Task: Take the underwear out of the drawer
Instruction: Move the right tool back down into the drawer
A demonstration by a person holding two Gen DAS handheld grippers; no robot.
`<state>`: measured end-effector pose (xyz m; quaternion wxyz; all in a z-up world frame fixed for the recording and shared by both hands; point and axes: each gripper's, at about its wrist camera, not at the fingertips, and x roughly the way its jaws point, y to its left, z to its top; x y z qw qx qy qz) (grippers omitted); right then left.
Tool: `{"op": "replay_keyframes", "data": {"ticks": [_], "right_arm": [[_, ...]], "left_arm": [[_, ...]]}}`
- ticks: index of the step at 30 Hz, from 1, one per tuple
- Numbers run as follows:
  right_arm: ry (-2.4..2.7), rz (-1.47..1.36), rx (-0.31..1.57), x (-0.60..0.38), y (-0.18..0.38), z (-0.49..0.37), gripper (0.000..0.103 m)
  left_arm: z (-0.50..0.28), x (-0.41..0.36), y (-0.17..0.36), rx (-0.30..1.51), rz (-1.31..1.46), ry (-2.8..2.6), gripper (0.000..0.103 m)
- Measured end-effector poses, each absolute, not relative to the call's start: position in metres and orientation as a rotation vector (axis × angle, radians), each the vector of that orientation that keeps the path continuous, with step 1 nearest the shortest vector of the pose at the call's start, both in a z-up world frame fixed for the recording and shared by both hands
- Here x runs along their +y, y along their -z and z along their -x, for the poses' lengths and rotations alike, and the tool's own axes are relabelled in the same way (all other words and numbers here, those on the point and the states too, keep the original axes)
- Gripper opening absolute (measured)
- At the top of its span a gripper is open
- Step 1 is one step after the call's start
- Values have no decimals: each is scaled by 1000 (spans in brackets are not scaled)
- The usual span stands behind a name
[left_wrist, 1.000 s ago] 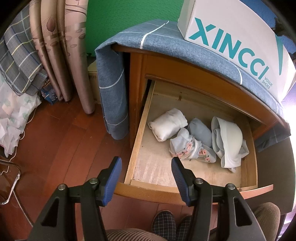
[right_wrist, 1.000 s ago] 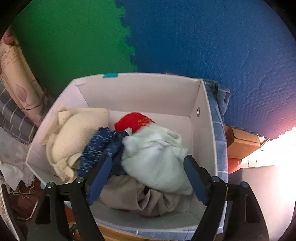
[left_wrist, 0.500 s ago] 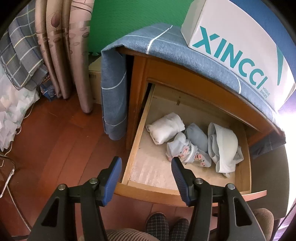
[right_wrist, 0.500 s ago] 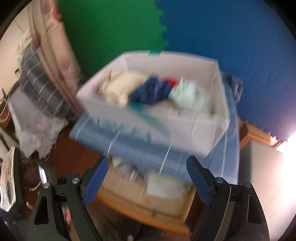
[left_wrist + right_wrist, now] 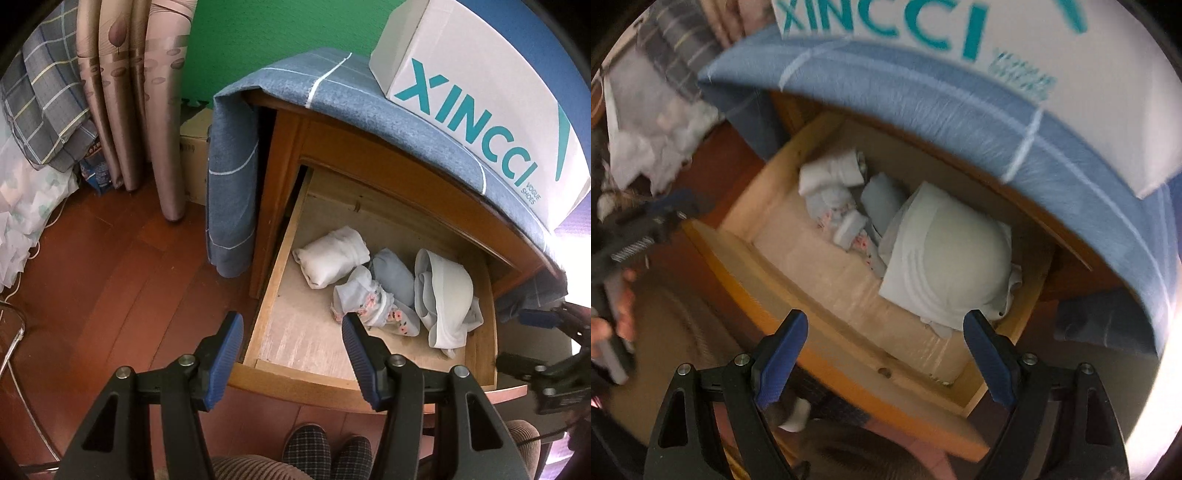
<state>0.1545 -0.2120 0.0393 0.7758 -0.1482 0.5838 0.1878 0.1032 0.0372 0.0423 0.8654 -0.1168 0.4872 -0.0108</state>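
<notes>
- The left gripper point(image 5: 291, 332) hangs over the front left corner of the open wooden drawer point(image 5: 273, 288); its blue-padded jaws stand partly apart with nothing between them.
- Just beyond its right finger lies a small pale piece of underwear with pink flower print point(image 5: 373, 306); a rolled white piece point(image 5: 330, 258) lies further ahead, a light-blue folded piece point(image 5: 393, 275) behind the floral one, and a larger pale grey-white piece point(image 5: 443, 295) to the right.
- The right gripper point(image 5: 884, 334) points steeply down over the drawer's front rail point(image 5: 820, 325), jaws wide and empty; the view is blurred.
- The large pale piece point(image 5: 945, 258) lies just ahead of its right finger, the other pieces further ahead and left.
- Above the drawer, a blue cloth with white lines point(image 5: 369, 96) covers the cabinet top, with a white cardboard shoe box with teal lettering point(image 5: 480, 99) on it.
- Checked slippers point(image 5: 327, 456) show below the left gripper on the reddish wooden floor point(image 5: 110, 266).
</notes>
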Motion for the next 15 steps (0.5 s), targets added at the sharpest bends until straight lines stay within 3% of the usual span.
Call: {"op": "replay_keyframes", "data": {"ticks": [15], "right_arm": [[-459,562,1271,-198,27,-186,90]], "left_arm": [[-107,43,-37,1042,287,22,57]]}}
